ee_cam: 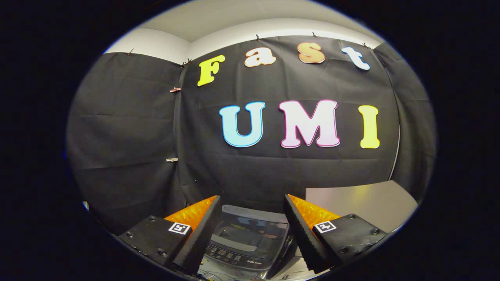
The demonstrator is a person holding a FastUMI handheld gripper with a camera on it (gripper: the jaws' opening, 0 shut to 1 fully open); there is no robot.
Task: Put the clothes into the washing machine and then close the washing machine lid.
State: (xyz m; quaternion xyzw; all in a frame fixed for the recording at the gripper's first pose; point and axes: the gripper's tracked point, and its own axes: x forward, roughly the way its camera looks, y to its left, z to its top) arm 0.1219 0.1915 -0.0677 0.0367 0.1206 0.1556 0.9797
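Right, your gripper point(252, 199) jaws wide apart, holding nothing. Washer point(246, 238) w/ lid point(248, 230) down sits between fingers, below. Grey table point(363, 203) beside it.

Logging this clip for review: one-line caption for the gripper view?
Open gripper held above a small top-loading washing machine, its lid down, seen between the fingers.

Washing machine point(250, 238) — a dark-topped top-loader, lid down, control panel nearest — sits below the booth wall point(273, 168).
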